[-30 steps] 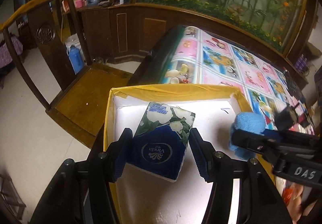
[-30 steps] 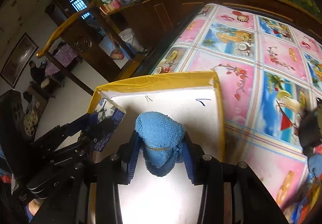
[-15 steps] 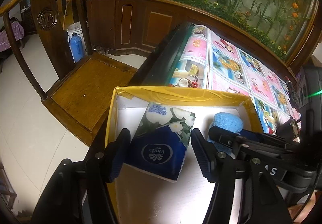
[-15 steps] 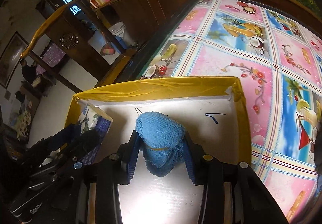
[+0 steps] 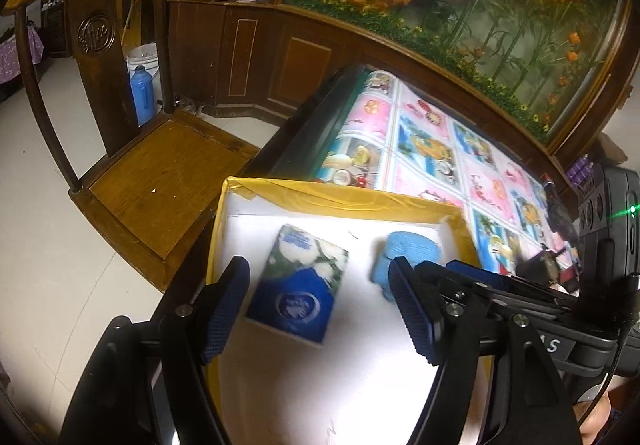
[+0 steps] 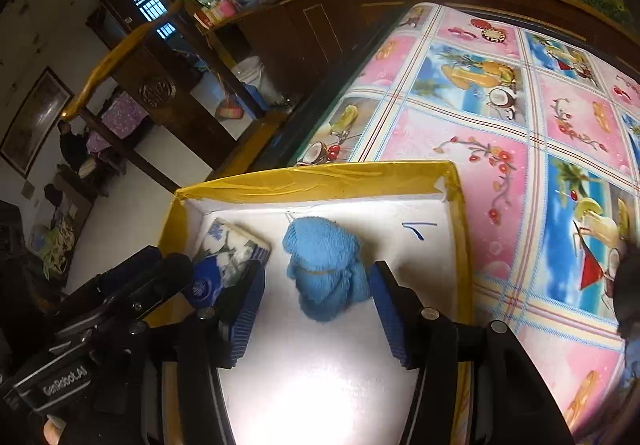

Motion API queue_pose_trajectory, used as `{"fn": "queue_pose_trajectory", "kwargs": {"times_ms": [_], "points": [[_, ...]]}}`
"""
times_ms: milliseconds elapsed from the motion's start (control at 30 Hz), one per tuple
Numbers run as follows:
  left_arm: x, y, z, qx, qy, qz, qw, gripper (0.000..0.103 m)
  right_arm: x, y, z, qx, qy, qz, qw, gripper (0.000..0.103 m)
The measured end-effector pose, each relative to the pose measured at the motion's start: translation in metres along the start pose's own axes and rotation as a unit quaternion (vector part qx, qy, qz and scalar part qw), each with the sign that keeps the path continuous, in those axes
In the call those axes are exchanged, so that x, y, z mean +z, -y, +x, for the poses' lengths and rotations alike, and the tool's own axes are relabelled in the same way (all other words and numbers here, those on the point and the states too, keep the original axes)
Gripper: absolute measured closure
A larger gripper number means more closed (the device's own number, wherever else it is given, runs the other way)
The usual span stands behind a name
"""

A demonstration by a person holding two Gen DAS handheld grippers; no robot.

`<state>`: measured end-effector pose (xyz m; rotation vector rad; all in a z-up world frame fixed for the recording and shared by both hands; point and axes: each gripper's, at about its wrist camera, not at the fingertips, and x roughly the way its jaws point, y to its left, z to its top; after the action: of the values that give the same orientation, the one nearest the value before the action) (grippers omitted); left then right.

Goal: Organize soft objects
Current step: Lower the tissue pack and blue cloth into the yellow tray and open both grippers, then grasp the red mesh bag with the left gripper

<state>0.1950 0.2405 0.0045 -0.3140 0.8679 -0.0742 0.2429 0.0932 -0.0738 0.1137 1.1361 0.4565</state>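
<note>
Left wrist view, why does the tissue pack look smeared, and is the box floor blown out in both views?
Left wrist view: the tissue pack and blue towel show motion blur, while the room behind stays sharp. Both views: glare whitens the box floor near the cameras. Right wrist view: the towel is crisp; fisheye bends the tablecloth grid.
</note>
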Motion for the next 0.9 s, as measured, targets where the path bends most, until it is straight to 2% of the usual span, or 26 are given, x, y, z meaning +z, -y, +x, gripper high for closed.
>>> {"fn": "queue_pose_trajectory", "kwargs": {"times_ms": [233, 433, 567, 633, 667, 767, 800, 900], "points": [[-0.026, 0.03, -0.05, -0.038, 0.04, 0.023, 0.9982, 0.03, -0.053, 0.026, -0.072, 0.018, 0.043, 0.003, 0.999, 0.043], [-0.065, 0.08, -0.09, -0.08, 0.069, 0.082, 0.991, 0.026, -0.09, 0.081, -0.115, -0.023, 0.042, 0.022, 0.999, 0.043], [-0.093, 0.119, -0.1, -0.112, 0.056, 0.129, 0.9837, 0.024, -0.114, 0.119, -0.119, -0.034, 0.0, 0.042, 0.999, 0.043], [-0.105, 0.137, -0.101, -0.12, 0.045, 0.149, 0.9805, 0.024, -0.132, 0.129, -0.126, -0.024, -0.014, 0.039, 0.999, 0.043], [-0.113, 0.146, -0.101, -0.126, 0.039, 0.16, 0.9783, 0.024, -0.142, 0.134, -0.132, -0.034, -0.021, 0.034, 0.999, 0.043], [-0.135, 0.168, -0.099, -0.143, 0.016, 0.19, 0.9712, 0.024, -0.172, 0.148, -0.161, -0.079, -0.006, 0.022, 0.997, 0.043], [-0.143, 0.176, -0.097, -0.148, 0.009, 0.202, 0.9681, 0.024, -0.179, 0.153, -0.17, -0.08, 0.003, 0.024, 0.997, 0.043], [-0.169, 0.197, -0.09, -0.156, -0.006, 0.234, 0.9595, 0.024, -0.203, 0.169, -0.208, -0.045, 0.047, 0.046, 0.997, 0.043]]}}
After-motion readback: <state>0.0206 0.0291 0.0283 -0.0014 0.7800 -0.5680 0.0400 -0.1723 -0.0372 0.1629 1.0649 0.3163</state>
